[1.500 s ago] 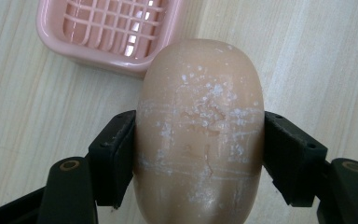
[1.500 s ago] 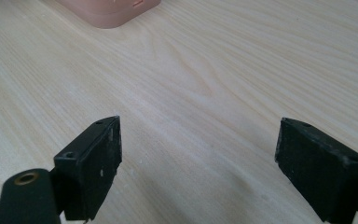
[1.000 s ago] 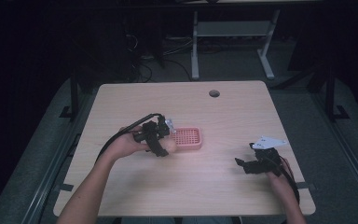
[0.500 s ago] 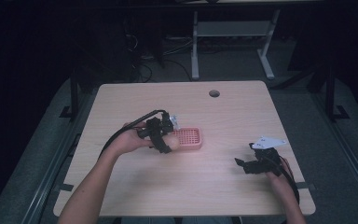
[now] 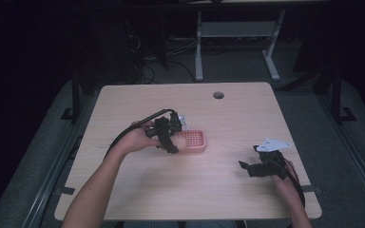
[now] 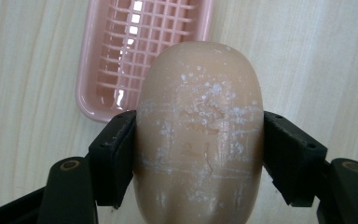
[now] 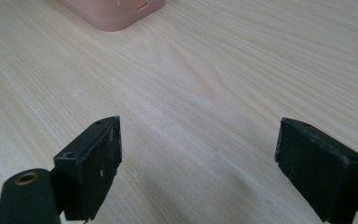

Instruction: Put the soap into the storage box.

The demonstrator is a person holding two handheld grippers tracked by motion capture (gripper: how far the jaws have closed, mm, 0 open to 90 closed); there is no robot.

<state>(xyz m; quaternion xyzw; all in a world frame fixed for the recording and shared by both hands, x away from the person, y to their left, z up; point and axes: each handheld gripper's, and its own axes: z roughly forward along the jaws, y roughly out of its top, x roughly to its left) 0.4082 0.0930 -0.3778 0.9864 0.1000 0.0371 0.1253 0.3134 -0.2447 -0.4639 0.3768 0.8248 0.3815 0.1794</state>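
**Soap bar held over the pink dish**

We see the left gripper [image 6: 198, 154] clamped on a beige oval bar of soap [image 6: 199, 135], its two black jaws pressing the bar's sides; white flecks and scratch lines mark the soap's surface. The bar hangs above the near end of a pink plastic soap dish with a grid floor [image 6: 121, 56], which lies on the pale wooden table [image 5: 228, 118]. In the high view, the soap [image 5: 180, 141] overlaps the dish's [image 5: 197, 140] left end. Our right gripper [image 7: 200, 163] rests low over bare tabletop, well apart from the dish, its jaws spread wide and holding nothing.
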